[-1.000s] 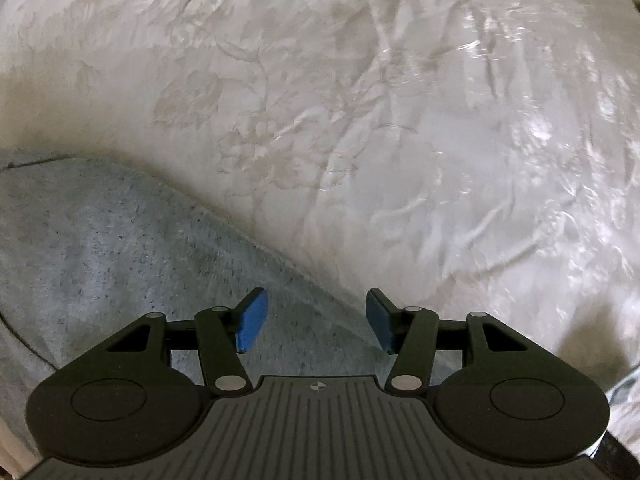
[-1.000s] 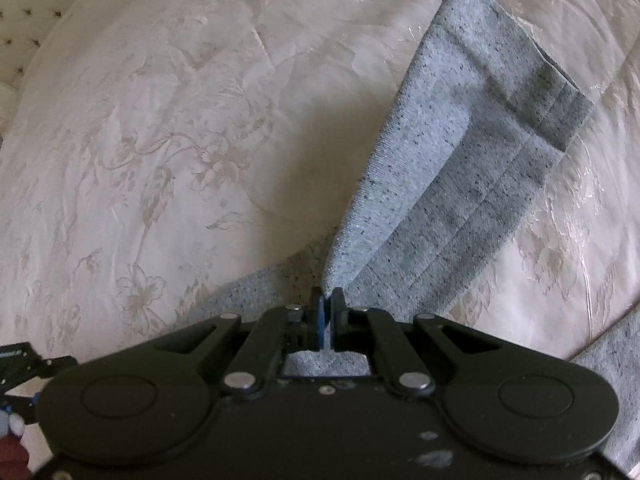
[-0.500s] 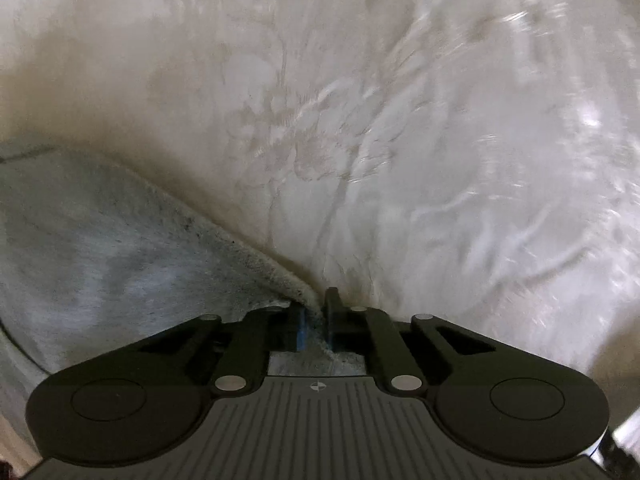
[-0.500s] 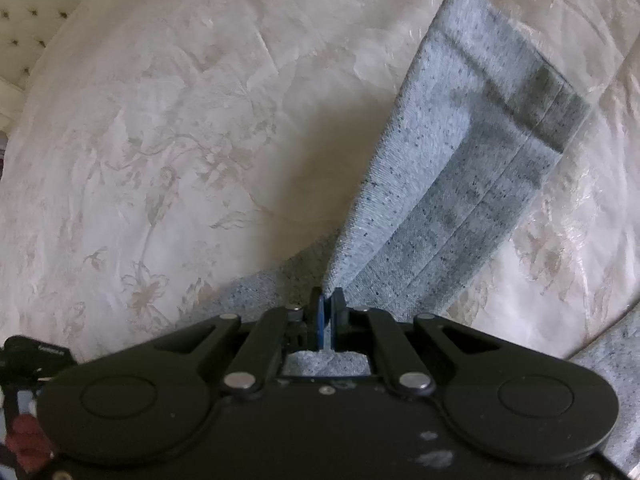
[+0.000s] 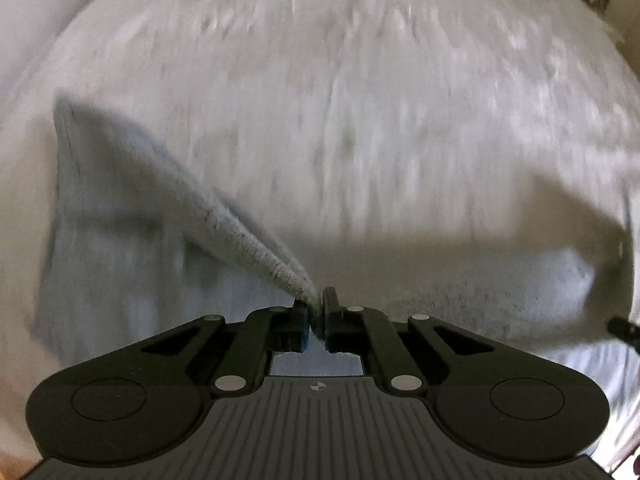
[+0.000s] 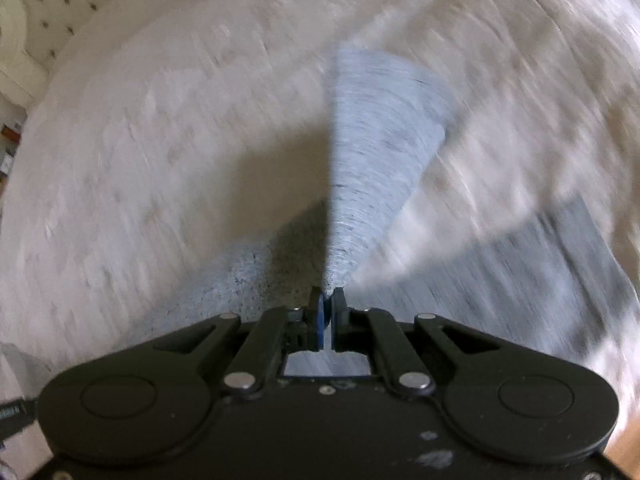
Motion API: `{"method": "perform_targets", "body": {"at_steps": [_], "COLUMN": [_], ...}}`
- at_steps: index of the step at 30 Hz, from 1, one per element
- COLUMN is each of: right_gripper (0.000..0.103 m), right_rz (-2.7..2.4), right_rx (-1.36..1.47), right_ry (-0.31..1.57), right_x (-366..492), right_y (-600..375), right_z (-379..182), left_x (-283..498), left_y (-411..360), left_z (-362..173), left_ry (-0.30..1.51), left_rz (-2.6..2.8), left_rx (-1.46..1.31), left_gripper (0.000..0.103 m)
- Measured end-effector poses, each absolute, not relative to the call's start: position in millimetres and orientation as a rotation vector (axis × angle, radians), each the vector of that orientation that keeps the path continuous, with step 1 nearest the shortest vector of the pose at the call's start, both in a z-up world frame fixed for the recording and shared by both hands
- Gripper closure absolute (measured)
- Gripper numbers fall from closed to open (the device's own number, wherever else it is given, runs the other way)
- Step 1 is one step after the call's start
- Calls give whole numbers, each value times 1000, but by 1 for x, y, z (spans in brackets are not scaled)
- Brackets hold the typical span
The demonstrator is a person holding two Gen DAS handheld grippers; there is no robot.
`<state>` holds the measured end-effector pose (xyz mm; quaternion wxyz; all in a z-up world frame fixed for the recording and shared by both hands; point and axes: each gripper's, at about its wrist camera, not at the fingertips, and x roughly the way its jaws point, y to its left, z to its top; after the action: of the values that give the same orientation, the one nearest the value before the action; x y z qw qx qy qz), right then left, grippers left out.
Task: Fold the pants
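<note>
left gripper (image 5: pixel 316 304): jaws clamped on an edge of the grey pants (image 5: pixel 120 232)
right gripper (image 6: pixel 328 304): jaws pinched tight on another pants edge
pants: lifted at both grips, draping away onto the bedspread (image 5: pixel 360 120)
bedspread: cream, floral, blurred
far: tufted headboard (image 6: pixel 64 4), top left in the right view
</note>
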<state>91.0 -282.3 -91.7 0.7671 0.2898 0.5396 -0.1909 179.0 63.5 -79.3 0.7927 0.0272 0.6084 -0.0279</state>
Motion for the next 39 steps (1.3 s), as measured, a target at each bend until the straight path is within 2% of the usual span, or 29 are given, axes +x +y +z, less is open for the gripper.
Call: {"method": "perform_targets", "body": {"at_steps": [3, 6, 9, 11, 12, 16, 22, 24, 27, 28, 29, 34, 39], "right_gripper": [98, 90, 84, 56, 53, 53, 52, 52, 65, 93, 96, 98, 101], "right_rz": [-432, -431, -441, -428, -416, -394, -436, -465, -496, -497, -492, -499, -583], "right_rx": [624, 603, 526, 445, 403, 272, 158, 105, 42, 43, 60, 266, 395], "right_ry": [1252, 1341, 1304, 1244, 1212, 1137, 1218, 1272, 1326, 1327, 1329, 1156, 985], "right_x": [63, 50, 52, 64, 74, 128, 200, 209, 214, 211, 208, 168, 80], "right_y": [-277, -274, -271, -270, -268, -265, -257, -252, -254, -258, -263, -315, -365], "right_z": [-113, -130, -118, -104, -99, -99, -144, -163, -180, -181, -180, -117, -42], "left_x": [151, 140, 143, 149, 151, 152, 155, 157, 153, 142, 143, 143, 135], "left_y": [69, 73, 70, 65, 63, 58, 59, 58, 57, 64, 65, 74, 76], "left_z": [-112, -147, -165, -169, -170, -175, -179, -180, -180, -173, -171, -132, -89], "left_ry": [1405, 1480, 1501, 1493, 1489, 1497, 1511, 1512, 1515, 1514, 1510, 1427, 1324], "left_rz": [-32, -12, 0, 6, 7, 29, 53, 57, 60, 57, 56, 20, -41], "left_rx": [70, 81, 89, 102, 110, 104, 83, 84, 73, 68, 64, 87, 137], "left_gripper": [96, 96, 96, 96, 96, 96, 96, 96, 96, 97, 97, 97, 97]}}
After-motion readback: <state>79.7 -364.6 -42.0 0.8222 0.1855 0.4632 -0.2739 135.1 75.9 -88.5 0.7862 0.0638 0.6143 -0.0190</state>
